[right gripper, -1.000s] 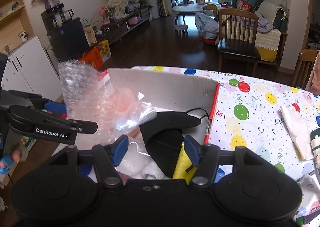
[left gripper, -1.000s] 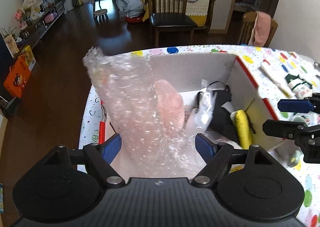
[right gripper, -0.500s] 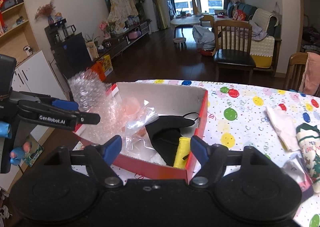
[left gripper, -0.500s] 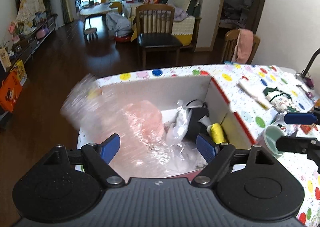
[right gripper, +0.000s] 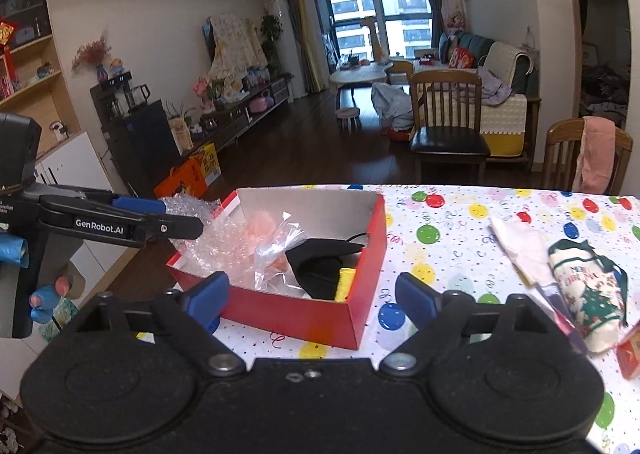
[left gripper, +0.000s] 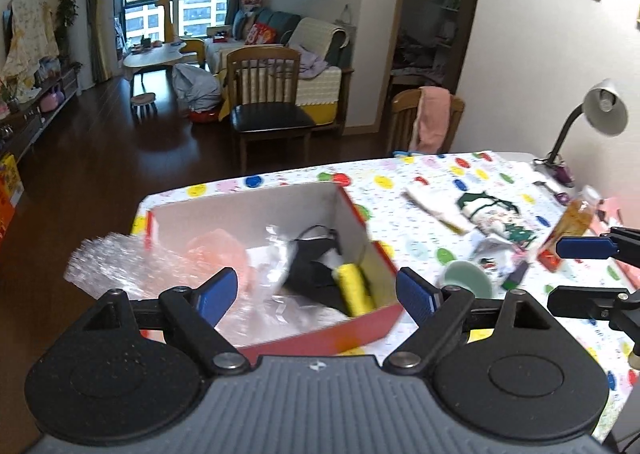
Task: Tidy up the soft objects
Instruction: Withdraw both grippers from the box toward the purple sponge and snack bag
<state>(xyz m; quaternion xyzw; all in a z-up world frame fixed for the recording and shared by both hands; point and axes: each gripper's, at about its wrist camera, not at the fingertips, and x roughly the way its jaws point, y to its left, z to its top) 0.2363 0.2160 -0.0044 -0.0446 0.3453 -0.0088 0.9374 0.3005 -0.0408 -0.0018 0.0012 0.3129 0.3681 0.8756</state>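
A: How are the jaws set?

B: The left gripper (left gripper: 316,294) is spread wide with nothing pinched. The right gripper (right gripper: 310,296) is being opened, and nothing is caught between its pads.

A: And the soft things?

B: The bubble wrap (right gripper: 208,238) is draped over the left wall of the red box (right gripper: 304,314); a black cloth (right gripper: 320,262) is lodged inside, and a Christmas sock (right gripper: 588,294) is laid to its right.

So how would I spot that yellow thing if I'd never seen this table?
Find the red box on the balloon-print tablecloth. Look inside its near right corner, beside the black mask. The yellow roll there is the only bright, solid-coloured item among clear wrapping.
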